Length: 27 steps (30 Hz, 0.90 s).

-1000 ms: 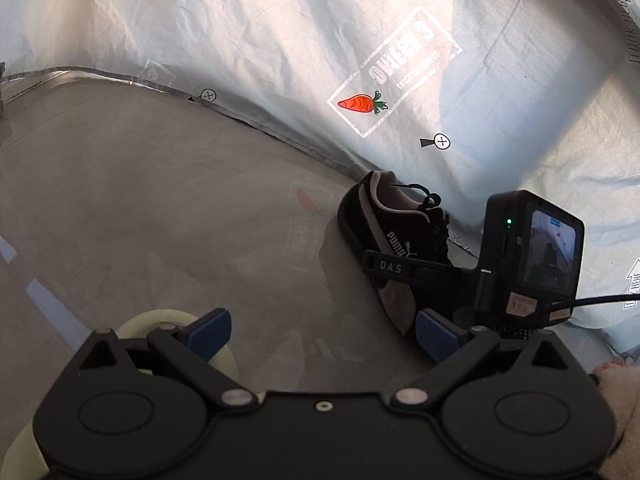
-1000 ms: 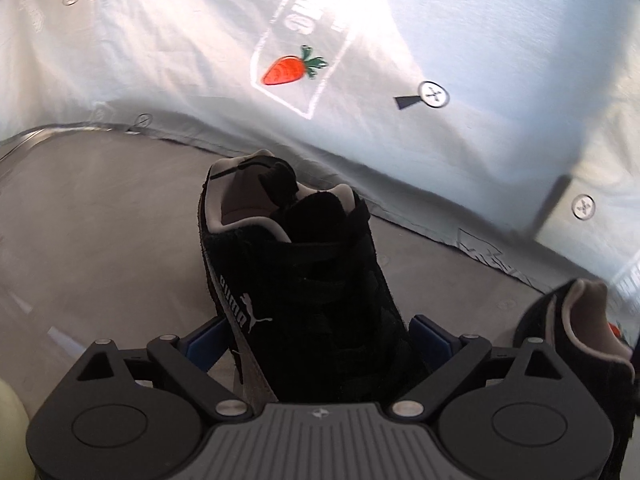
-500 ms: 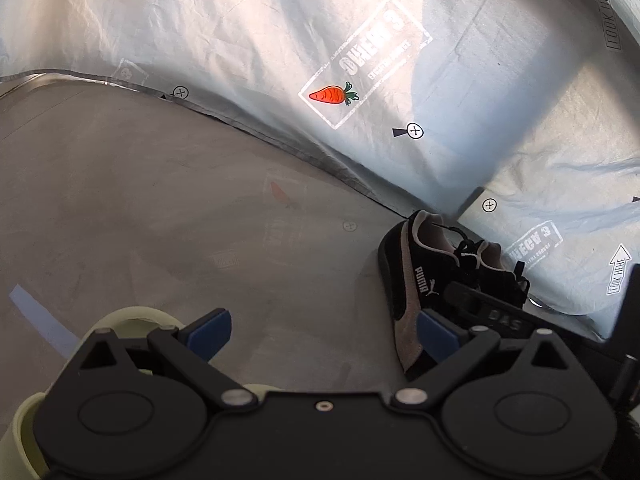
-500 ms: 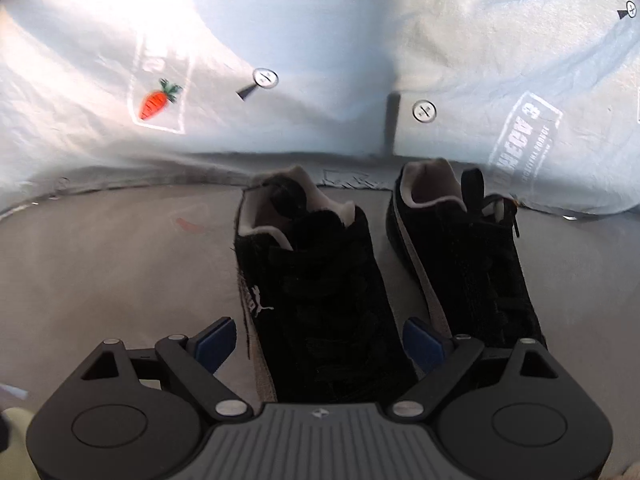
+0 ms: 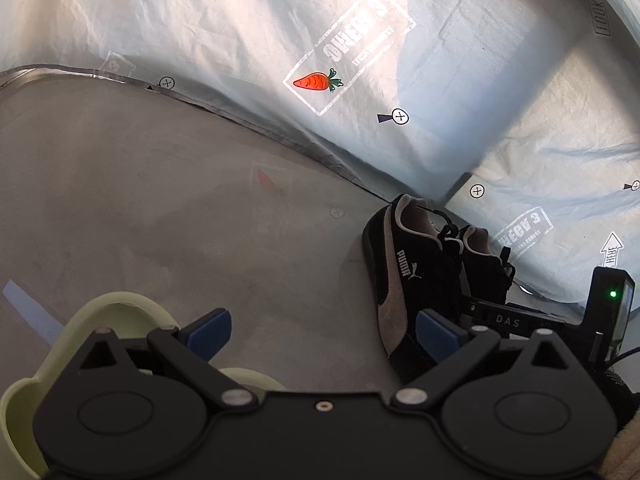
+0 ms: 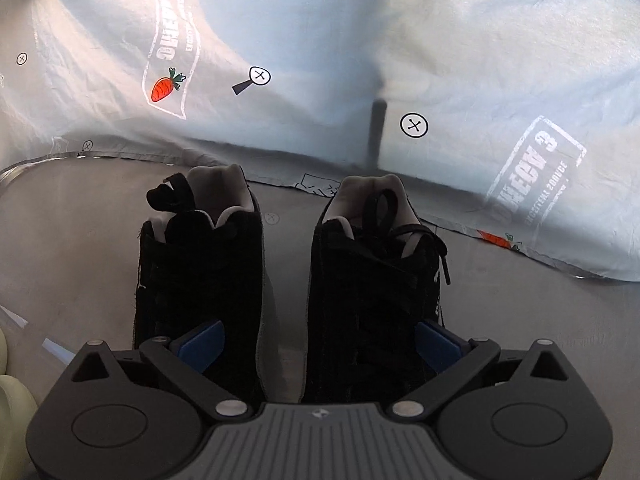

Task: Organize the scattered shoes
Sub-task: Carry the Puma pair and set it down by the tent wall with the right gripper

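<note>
Pairing step near its end, by the look of things: two black suede Puma sneakers standing side by side on the grey floor, heels toward the corner of the white printed sheet. Left sneaker (image 6: 200, 280) and right sneaker (image 6: 372, 280) close together, not touching, toes toward the camera. Right gripper (image 6: 316, 340) opening wide above both toes, pads clear of the suede, nothing held. Left gripper (image 5: 320, 328) spread open and empty beside a pale green clog (image 5: 108, 320). Next, probably: back off without nudging the pair, then fetch the clog. Legible: "PUMA" on the sneaker's side, "DAS" on the right gripper.
</note>
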Available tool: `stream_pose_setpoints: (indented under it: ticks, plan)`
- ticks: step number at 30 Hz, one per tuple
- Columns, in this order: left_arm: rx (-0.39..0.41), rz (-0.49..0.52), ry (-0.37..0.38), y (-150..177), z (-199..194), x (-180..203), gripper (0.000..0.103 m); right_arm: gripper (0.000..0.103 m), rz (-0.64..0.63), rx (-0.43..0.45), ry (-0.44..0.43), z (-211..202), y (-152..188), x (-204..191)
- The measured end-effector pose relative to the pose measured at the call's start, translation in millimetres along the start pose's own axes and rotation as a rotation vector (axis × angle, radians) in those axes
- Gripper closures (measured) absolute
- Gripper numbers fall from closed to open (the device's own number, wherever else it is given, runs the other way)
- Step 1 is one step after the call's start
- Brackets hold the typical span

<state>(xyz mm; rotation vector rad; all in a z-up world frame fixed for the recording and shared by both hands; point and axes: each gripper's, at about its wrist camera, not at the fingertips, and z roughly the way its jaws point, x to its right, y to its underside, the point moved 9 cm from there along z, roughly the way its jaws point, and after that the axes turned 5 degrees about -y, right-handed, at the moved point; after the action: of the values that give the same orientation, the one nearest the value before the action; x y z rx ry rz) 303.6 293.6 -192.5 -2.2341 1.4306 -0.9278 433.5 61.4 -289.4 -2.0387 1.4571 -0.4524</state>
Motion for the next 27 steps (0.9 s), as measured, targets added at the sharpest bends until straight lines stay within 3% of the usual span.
stream_pose_setpoints:
  ticks: [4,7,9,12,14,16,18,22,25,27]
  plan:
    - [-0.007,0.000,0.016,0.0,0.9,6.7,0.003,0.018,0.074,-0.012,0.002,-6.0,0.6,-2.7]
    - [-0.005,0.015,0.022,-0.3,-0.2,13.3,0.003,0.018,0.061,-0.040,-0.016,-12.1,-2.9,-2.3]
    - [-0.001,0.026,0.023,-0.6,-2.0,16.9,0.003,0.018,0.076,-0.011,0.004,-22.4,-13.3,1.1]
    - [0.000,0.032,0.016,-0.3,-2.7,17.2,0.003,0.013,0.111,0.140,0.008,-46.1,-46.8,1.3]
    - [-0.004,0.023,0.014,-0.2,0.2,16.2,0.003,0.000,0.109,0.173,-0.025,-42.0,-73.8,-6.9]
    - [-0.005,0.017,0.009,-1.3,0.7,15.3,0.003,0.000,0.066,0.083,-0.051,-11.2,-87.6,-16.3]
    - [-0.003,0.014,0.005,-2.7,-0.1,14.9,0.003,0.000,0.016,-0.013,-0.015,22.8,-92.6,-20.2]
    - [0.008,0.017,0.001,-4.1,-3.5,12.7,0.003,0.001,-0.055,-0.200,-0.032,78.9,-87.0,-34.3]
    - [0.001,0.011,-0.011,-3.6,-1.2,8.7,0.003,0.015,0.004,-0.185,0.054,91.2,-85.9,-25.2]
    - [-0.001,0.009,-0.016,-3.5,-0.5,6.2,0.003,0.024,0.088,-0.177,0.058,94.1,-81.9,-14.8]
